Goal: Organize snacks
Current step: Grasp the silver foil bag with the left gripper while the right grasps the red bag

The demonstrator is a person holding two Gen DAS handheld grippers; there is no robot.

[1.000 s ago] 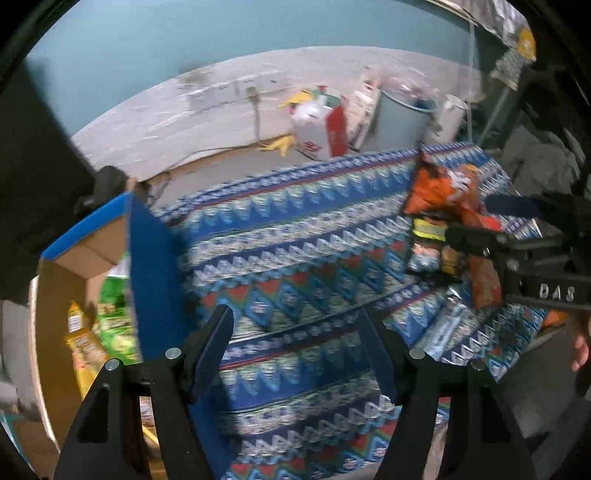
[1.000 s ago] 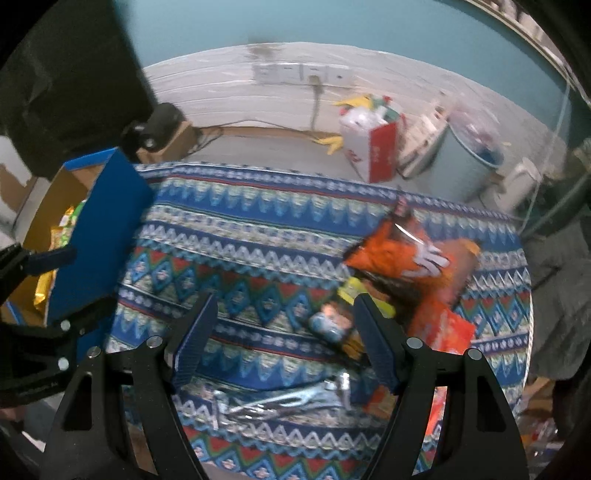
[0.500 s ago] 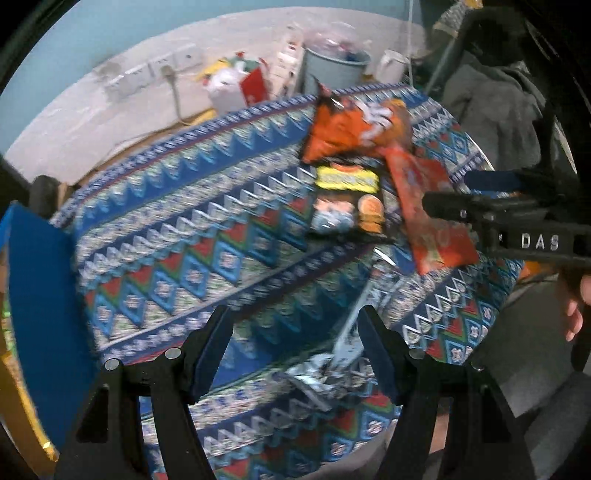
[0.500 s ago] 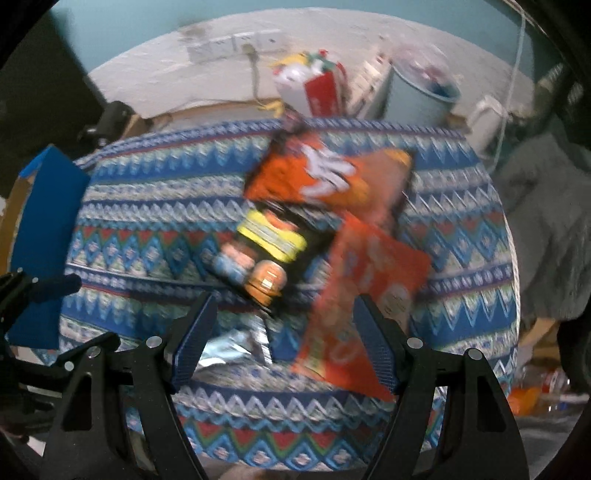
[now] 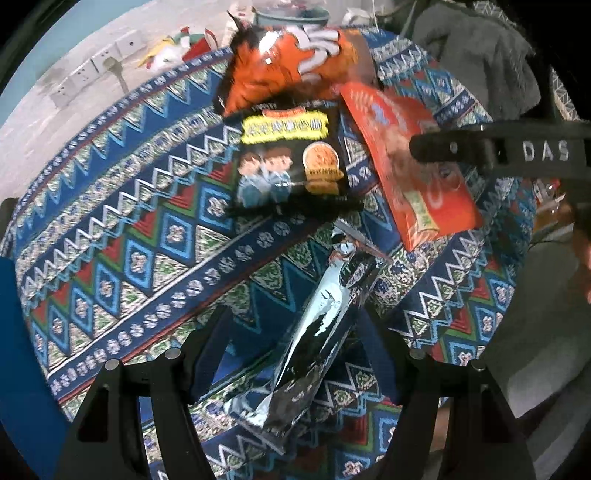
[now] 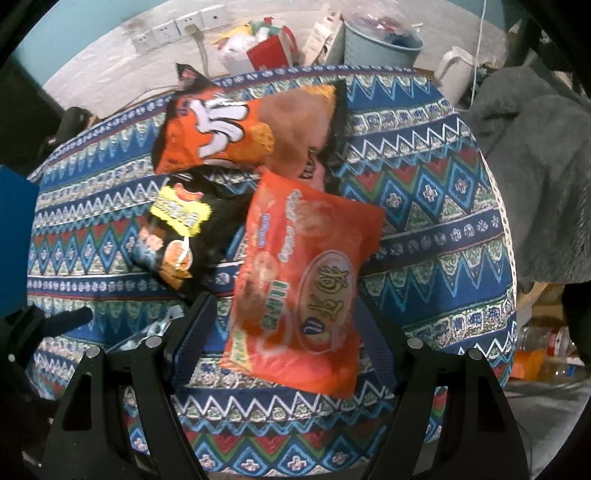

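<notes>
Four snack packets on the round table under a blue, zigzag-patterned woven cloth (image 6: 424,206), all gathered toward its right half. Nearest the near edge, a long silver foil packet (image 5: 317,332), lying lengthwise between the open fingers of the left gripper (image 5: 295,354), apparently untouched by either pad. Just beside it toward the right edge, a flat red-orange plastic packet with green lettering (image 6: 299,291), framed by the spread fingers of the right gripper (image 6: 284,332), no pad seen pressing on it. Toward the table's middle, a black packet with a yellow label and cartoon figures (image 5: 291,162), its right side tucked under the red-orange one. At the far edge, a puffy orange crisp bag with white lettering (image 6: 221,133), overlapping the black packet's top.

Silver packet in full only from the left wrist; from the right wrist a mere sliver behind the left-hand finger. Cartoon figures legible only from the left wrist. Right gripper visible from the side in the left view, marked DAS. Blue box flap (image 6: 14,240) at the table's left edge in both views. Beyond the far edge, only in the right view: one pale blue bucket (image 6: 380,40), one white jug (image 6: 456,70), a row of wall sockets (image 6: 177,27).
</notes>
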